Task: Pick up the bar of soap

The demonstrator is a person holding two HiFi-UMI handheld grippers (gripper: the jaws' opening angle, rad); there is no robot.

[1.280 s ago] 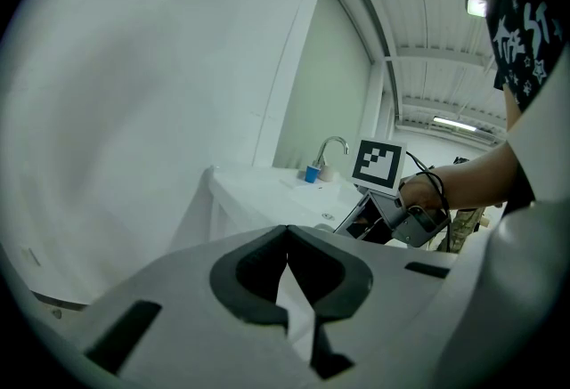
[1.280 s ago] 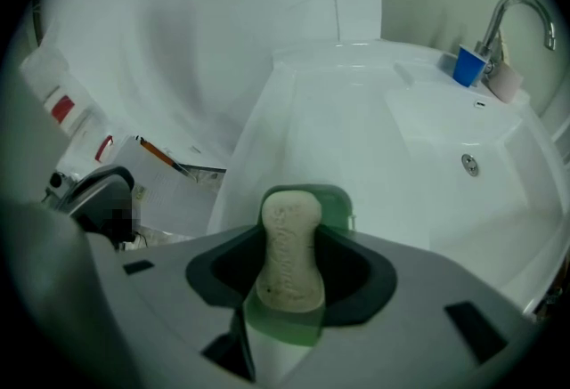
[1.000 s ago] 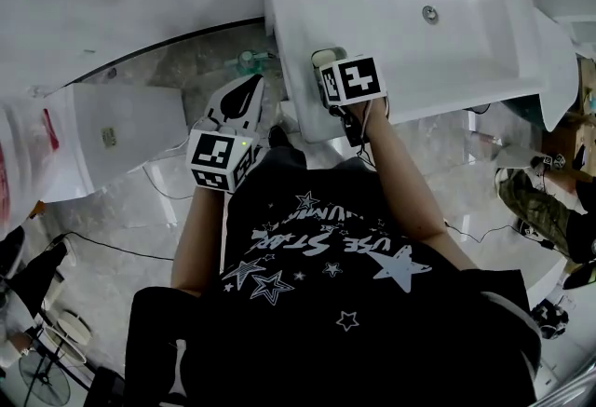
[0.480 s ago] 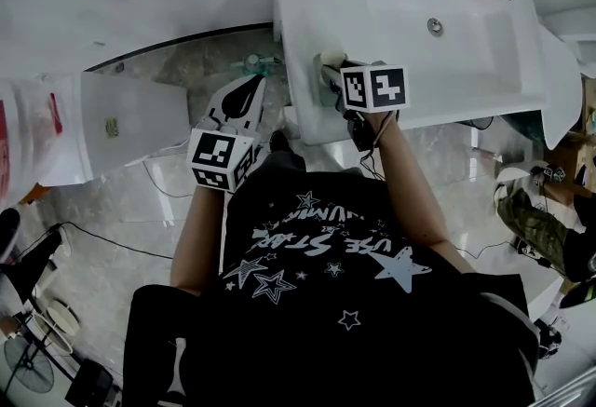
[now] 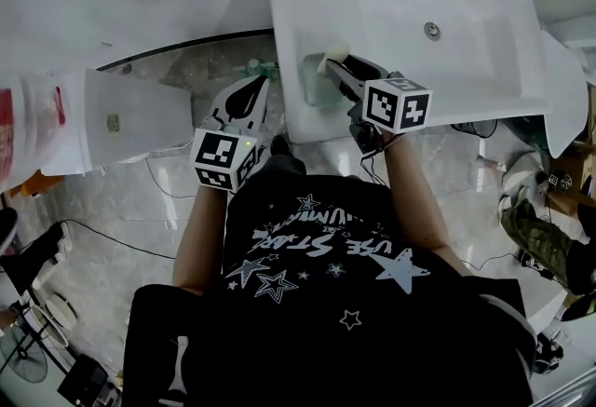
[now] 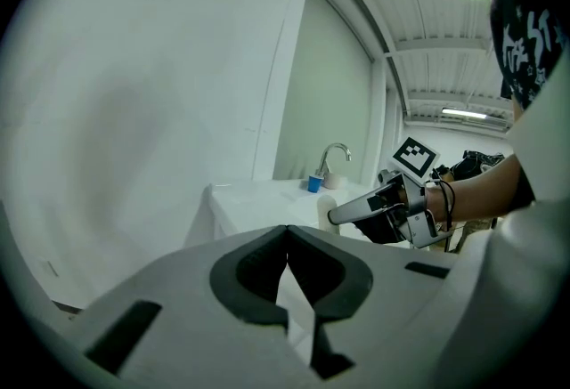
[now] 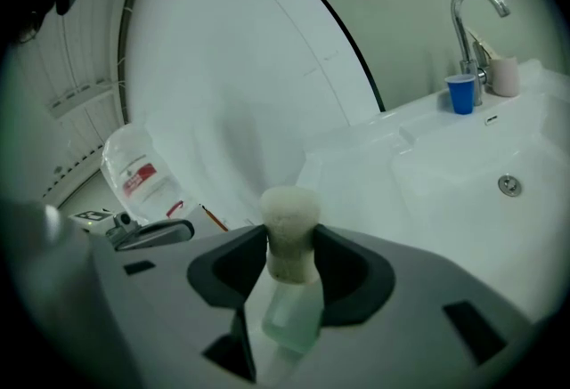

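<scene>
The cream bar of soap (image 7: 289, 234) stands on end between the pads of my right gripper (image 7: 289, 258), which is shut on it. Under it lies a pale green soap dish (image 7: 291, 318). From the head view the soap (image 5: 333, 57) hangs just over the dish (image 5: 315, 87) on the front left corner of the white sink (image 5: 484, 61), with the right gripper (image 5: 339, 68) reaching in from the front. My left gripper (image 5: 244, 100) is off the sink's left edge, near the body, shut and empty (image 6: 287, 234). The left gripper view shows the right gripper (image 6: 372, 206) with the soap (image 6: 328, 200) at its tips.
A chrome faucet (image 7: 472, 3), a blue cup (image 7: 460, 94) and a pale cup (image 7: 504, 76) stand at the sink's back; the drain (image 7: 508, 185) is in the basin. A white box (image 5: 140, 121) and a clear bag with red print (image 7: 141, 174) are on the floor to the left.
My right gripper has drawn back toward the body and to the right with the soap in its jaws, which uncovers the green dish. The left gripper has barely moved.
</scene>
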